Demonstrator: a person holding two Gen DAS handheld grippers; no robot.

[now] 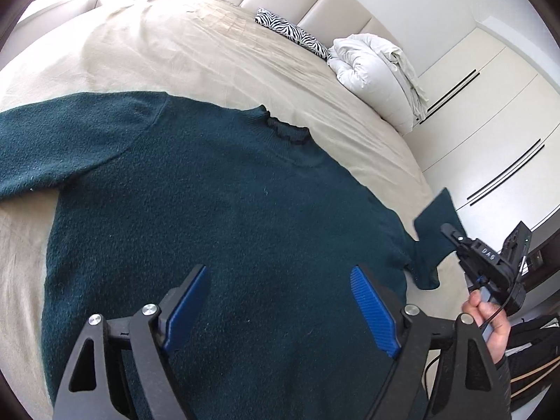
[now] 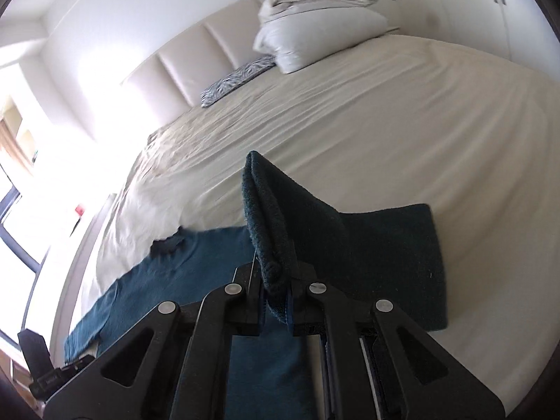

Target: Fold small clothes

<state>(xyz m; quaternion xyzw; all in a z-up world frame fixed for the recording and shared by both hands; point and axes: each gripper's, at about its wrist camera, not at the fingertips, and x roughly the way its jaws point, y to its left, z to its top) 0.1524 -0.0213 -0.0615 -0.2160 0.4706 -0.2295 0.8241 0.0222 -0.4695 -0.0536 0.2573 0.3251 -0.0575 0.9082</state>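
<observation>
The sweater [image 1: 210,210] lies flat on the bed [image 1: 210,52] near its right edge, the left gripper [image 1: 280,306] spread above it, the right gripper [image 2: 274,280] pinching the sleeve [image 2: 280,217], which could slip out if tugged.

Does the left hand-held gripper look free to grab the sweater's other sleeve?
Probably yes: the left hand-held gripper hangs open above the sweater, and nothing covers the left sleeve.

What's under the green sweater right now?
The sweater lies flat on the beige bedsheet, which shows all around it. Anything beneath the body is covered. The right gripper holds one sleeve lifted.
</observation>
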